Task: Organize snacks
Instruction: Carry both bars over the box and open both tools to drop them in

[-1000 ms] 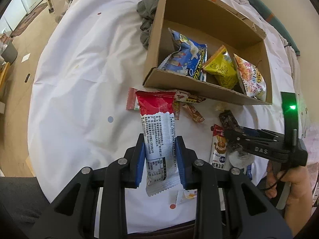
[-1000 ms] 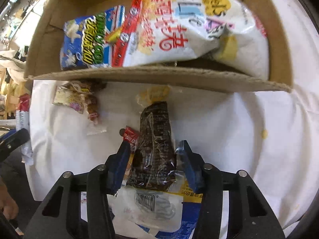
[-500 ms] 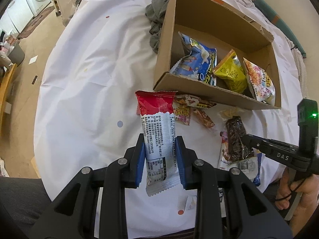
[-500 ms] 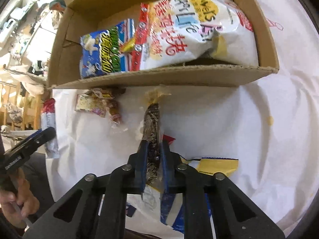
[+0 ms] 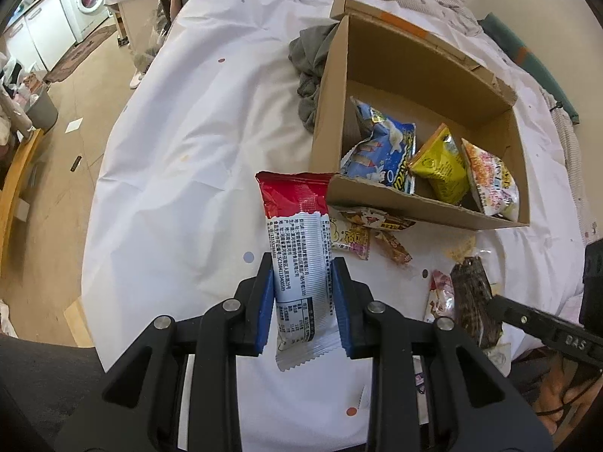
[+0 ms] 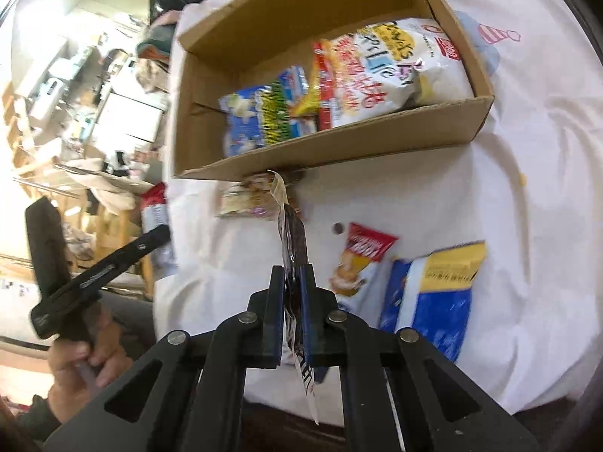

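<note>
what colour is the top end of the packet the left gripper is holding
Red; the rest of the packet is silver-white with dark print. Best seen in the left wrist view.

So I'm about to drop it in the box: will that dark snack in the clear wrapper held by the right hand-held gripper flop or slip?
The dark snack probably holds its shape: it stands out beyond the right hand-held gripper without sagging. Its loose clear wrapper ends look floppy, though. The glossy film may be slippery, but the closed jaws pinch it flat, so it likely stays put.

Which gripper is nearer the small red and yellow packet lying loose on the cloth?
Right. The right gripper hangs just beside the red and yellow packet; the left gripper is further off.
</note>
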A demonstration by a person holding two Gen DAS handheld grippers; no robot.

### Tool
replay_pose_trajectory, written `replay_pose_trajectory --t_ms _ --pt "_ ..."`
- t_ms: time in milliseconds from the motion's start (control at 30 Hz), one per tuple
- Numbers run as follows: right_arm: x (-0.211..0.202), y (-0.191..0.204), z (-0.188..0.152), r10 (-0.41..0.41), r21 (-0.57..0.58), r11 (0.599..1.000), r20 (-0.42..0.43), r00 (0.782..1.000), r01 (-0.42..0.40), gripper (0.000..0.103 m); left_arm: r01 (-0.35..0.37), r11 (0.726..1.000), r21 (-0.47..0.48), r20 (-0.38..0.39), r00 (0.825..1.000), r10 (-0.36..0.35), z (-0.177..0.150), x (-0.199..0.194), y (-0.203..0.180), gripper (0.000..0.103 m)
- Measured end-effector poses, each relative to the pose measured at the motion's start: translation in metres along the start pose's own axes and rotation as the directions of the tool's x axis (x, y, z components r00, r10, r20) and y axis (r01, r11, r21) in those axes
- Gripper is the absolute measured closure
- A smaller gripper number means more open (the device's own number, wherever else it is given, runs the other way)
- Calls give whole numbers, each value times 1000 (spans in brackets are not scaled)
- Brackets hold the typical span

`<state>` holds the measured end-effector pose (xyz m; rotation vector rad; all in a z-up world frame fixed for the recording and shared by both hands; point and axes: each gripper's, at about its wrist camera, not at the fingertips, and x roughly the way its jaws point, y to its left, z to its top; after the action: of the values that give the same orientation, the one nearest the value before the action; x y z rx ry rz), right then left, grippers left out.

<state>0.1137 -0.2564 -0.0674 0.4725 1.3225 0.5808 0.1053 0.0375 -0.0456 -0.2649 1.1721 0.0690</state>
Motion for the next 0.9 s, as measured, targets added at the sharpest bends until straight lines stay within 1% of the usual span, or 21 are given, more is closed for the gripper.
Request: replay_pose_trajectory --t_ms 67,167,233,300,367,467,633,767,833,900 --pt "-7 4 -5 37 4 999 22 999 -37 95 5 1000 -4 22 1000 -5 -1 -8 0 78" --pt "-16 13 -9 66 -9 998 70 995 -65 95 15 1000 -2 49 999 -15 2 -18 -2 78" --pt "-25 16 -6 83 -15 996 87 993 -82 95 21 1000 5 76 997 -21 9 -27 -5 78" --pt "-33 22 2 91 -31 996 123 988 -88 95 23 1000 20 95 995 -25 17 -33 -10 78" --pt "-41 25 14 108 -37 994 153 982 -103 95 35 999 31 105 994 -39 30 -38 -16 78" --pt "-51 31 40 116 -45 993 213 970 -109 95 41 998 53 113 993 -46 49 -39 -26 78" --pt "-55 36 79 117 -56 993 267 957 -105 95 13 993 119 134 991 -29 76 -33 -49 78" --pt "-43 34 107 115 -53 993 300 947 -104 95 -19 986 164 149 989 -6 91 -20 -63 78" --pt "-34 29 116 113 -42 994 310 944 -105 95 -43 982 183 170 985 11 99 -11 -69 78" --pt "-27 23 121 114 -32 993 317 941 -109 95 -42 980 194 180 984 7 103 -1 -73 78"
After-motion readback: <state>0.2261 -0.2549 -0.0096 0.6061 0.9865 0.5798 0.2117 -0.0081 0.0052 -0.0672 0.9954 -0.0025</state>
